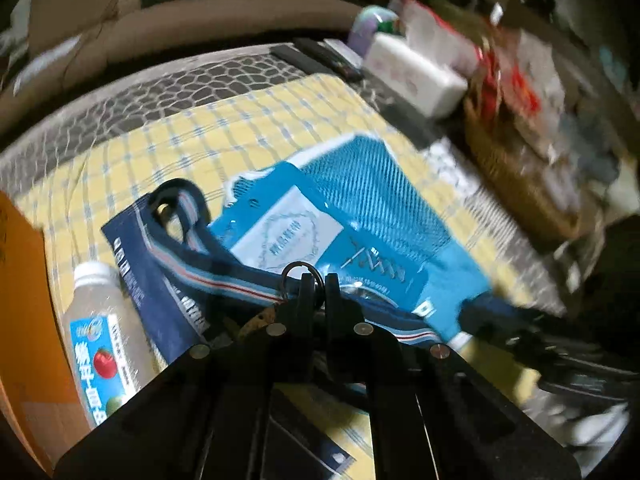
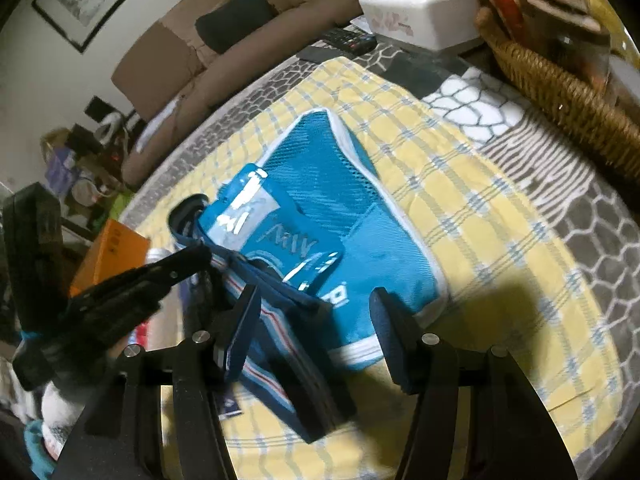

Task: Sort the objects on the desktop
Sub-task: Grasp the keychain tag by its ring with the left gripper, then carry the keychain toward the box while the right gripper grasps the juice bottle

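left gripper (image 1: 316, 280) clamped on a metal ring (image 1: 298, 270) above the blue mesh pouch (image 2: 348, 200), right gripper (image 2: 316, 312) open around the striped strap (image 2: 256, 336)

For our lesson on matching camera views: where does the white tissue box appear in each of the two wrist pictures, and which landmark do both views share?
Left wrist view: the tissue box sits upper right, blurred, at the far edge of the table beside the wicker basket.
Right wrist view: the tissue box sits at the top, right of centre, left of the same basket.
Shared landmark: the blue mesh bag on the yellow checked cloth.
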The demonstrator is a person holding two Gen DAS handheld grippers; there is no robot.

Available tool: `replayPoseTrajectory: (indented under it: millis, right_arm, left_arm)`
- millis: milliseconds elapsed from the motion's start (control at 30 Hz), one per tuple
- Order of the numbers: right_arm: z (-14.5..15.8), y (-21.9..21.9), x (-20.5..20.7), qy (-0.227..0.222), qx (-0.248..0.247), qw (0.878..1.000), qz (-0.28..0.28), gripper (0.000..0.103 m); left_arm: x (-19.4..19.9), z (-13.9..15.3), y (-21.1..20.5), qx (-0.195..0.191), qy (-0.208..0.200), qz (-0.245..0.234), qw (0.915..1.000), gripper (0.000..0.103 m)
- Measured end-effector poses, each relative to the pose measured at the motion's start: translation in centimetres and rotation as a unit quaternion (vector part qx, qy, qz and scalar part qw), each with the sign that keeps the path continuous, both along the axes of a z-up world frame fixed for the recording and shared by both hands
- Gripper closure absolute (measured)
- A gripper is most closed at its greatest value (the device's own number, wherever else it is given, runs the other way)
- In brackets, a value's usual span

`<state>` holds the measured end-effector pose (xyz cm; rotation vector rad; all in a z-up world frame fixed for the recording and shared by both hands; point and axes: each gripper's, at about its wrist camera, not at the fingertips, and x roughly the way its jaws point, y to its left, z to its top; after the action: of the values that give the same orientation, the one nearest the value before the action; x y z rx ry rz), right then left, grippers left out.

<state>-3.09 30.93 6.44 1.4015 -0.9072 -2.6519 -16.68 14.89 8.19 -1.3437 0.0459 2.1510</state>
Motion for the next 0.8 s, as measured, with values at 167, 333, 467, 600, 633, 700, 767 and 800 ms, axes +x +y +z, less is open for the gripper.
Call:
replayPoseTrajectory:
  millis: [167,333,467,600,633,700,767,800]
  right_arm:
    - [-0.2,-0.1,-0.2,0.009,-0.035,0.999,0.004,0.044]
    - [0.0,-0.9,-0.3,0.015,-0.029,0.999,0.012,0.044]
    - [0.6,-2.0,-0.4,0.031,-0.024,0.999,0.031,0.044]
    - [1.4,-3.5,-0.6,0.049,-0.023,0.997,0.054,0.044]
    - [1.5,-4.1,-0.7,0.052,-0.023,0.996,0.064,0.044]
    - [1.7,-5.3,-0.9,0.055,-0.023,0.995,0.083,0.044]
    - [2.0,-7.2,-1.1,0.06,-0.025,0.992,0.109,0.044]
    - [2.0,-7.9,-1.2,0.061,-0.025,0.991,0.116,0.044]
  left_arm:
    - [-0.5,3.1,-3.4,0.056,-0.007,0.027,0.998,0.098]
    - [0.2,6.3,-5.8,0.087,0.005,0.034,0.9956,0.098]
    - [1.0,8.7,-7.8,0.108,0.012,0.038,0.9934,0.099]
    - [2.3,10.8,-10.1,0.121,0.022,0.044,0.9915,0.099]
    - [2.6,11.2,-10.7,0.123,0.023,0.045,0.9911,0.099]
    - [3.4,11.9,-12.0,0.129,0.028,0.049,0.99,0.099]
    - [4.0,12.6,-13.2,0.134,0.031,0.055,0.989,0.098]
    - [4.3,12.9,-13.9,0.136,0.032,0.058,0.9884,0.098]
